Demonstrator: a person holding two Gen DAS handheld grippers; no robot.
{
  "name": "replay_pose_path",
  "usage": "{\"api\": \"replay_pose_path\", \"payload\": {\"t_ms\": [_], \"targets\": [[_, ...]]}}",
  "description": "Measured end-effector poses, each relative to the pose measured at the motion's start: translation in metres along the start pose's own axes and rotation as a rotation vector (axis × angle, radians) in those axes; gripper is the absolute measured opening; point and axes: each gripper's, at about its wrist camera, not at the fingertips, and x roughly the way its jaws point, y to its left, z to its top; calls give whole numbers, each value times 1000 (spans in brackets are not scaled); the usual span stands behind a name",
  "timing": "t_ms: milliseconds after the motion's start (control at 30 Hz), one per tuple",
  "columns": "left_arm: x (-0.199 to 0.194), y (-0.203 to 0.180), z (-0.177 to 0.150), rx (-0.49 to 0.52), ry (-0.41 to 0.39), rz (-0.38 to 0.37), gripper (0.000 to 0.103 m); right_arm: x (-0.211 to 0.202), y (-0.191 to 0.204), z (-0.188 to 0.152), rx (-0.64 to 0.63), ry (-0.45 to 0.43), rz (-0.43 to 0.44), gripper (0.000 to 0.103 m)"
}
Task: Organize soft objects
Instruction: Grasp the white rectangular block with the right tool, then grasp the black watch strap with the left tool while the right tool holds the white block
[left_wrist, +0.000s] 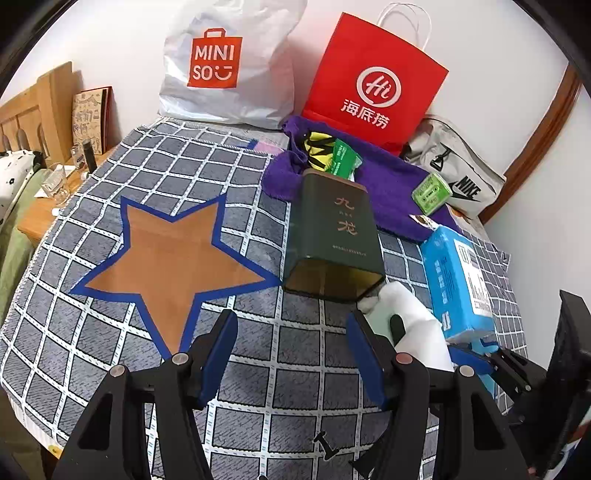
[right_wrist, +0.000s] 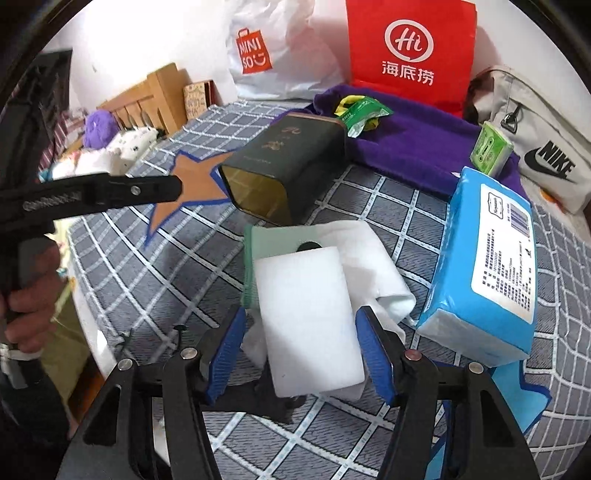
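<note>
Straddling the white sponge block (right_wrist: 310, 317) at lower centre of its view, the right gripper (right_wrist: 301, 354) stands half-open, pads beside it without clearly pressing, apparently lined up for a grasp. The left gripper (left_wrist: 291, 343), half-open and empty, hovers over the checked cloth (left_wrist: 110, 332) at bottom centre of its own view.

Open star patch (left_wrist: 173, 254) beside tin (left_wrist: 334, 240)

Checked cloth (left_wrist: 110, 332): woven, matt, rough. Dark green tin (left_wrist: 334, 236): smooth metal, glossy inside. Blue tissue pack (right_wrist: 484, 266), right of frame: glossy plastic film; white sponge block (right_wrist: 310, 317): matt foam.
</note>
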Motion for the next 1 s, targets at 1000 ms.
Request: {"api": "replay_pose_path", "payload": {"t_ms": [1000], "targets": [[23,-102,-65,246,113,-146,46,-74,-80,-79,220,-136,-113,48]]}}
